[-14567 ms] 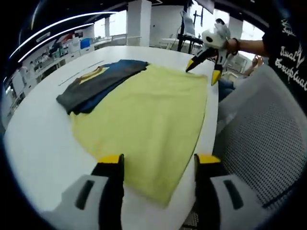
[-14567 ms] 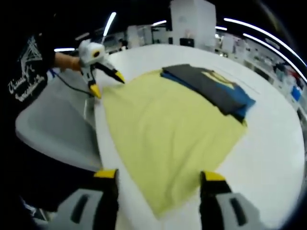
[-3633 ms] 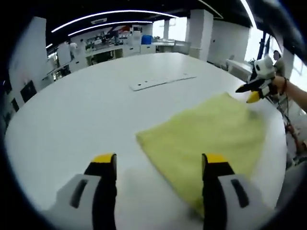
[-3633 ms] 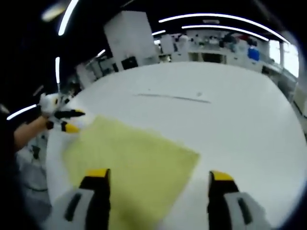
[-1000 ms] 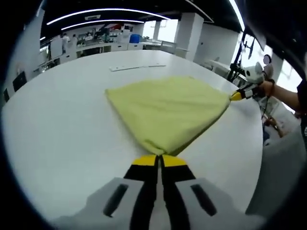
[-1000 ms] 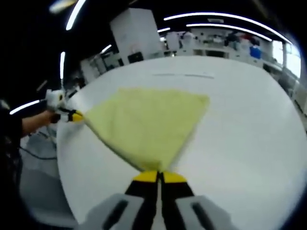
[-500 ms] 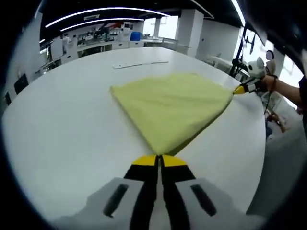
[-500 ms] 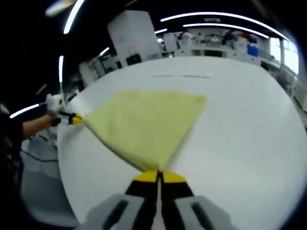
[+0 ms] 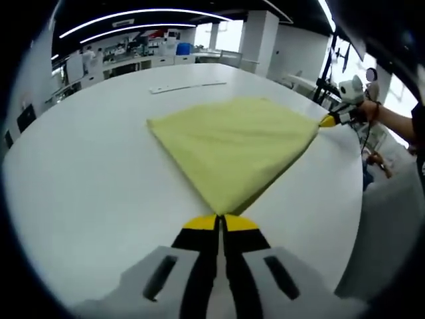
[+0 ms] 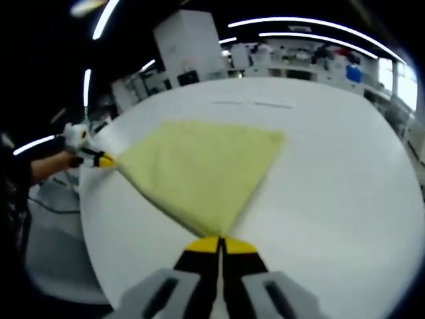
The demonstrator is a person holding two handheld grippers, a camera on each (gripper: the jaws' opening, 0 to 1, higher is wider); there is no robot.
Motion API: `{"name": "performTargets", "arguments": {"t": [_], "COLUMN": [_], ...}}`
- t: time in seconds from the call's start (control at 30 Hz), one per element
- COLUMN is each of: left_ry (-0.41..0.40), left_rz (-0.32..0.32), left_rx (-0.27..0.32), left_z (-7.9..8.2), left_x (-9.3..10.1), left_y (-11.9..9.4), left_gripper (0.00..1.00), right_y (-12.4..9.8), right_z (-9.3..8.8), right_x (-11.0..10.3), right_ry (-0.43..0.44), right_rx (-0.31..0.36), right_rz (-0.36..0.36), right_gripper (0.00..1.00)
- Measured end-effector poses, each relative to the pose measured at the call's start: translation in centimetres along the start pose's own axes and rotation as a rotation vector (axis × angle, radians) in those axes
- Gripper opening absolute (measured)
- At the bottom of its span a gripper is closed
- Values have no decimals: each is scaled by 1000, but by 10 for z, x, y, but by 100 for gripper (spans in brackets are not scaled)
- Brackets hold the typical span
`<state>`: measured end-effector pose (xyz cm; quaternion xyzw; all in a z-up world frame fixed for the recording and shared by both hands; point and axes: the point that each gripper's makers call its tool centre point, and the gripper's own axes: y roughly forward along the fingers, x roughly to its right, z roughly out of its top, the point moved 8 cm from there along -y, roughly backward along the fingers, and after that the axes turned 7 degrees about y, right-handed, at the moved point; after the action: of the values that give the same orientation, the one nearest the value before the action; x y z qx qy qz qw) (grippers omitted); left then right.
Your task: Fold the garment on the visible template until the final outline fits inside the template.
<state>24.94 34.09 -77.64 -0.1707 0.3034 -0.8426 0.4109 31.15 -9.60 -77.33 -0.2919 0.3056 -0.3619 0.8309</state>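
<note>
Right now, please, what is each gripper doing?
Left gripper: closed on a corner of the yellow cloth garment.
Right gripper: closed on another corner.

garment point(image 9: 234, 145) corners: hidden inside closed fingers | strip point(image 9: 187, 86) on table: too small to identify | background benches: blurred
</note>
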Motion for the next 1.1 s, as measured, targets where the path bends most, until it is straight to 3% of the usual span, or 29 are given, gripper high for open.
{"name": "performTargets", "arguments": {"t": [1.1], "left_ry": [32], "left_rz": [-9], "left_rx": [-32], "left_z": [-11], "left_x": [20], "left_y": [-7], "left_gripper": [0], "right_y": [-12], "right_z": [-15], "right_x": [-5], "right_ry": [-40], "right_rx": [-53], "right_rz": [-17], "right_gripper": [0]}}
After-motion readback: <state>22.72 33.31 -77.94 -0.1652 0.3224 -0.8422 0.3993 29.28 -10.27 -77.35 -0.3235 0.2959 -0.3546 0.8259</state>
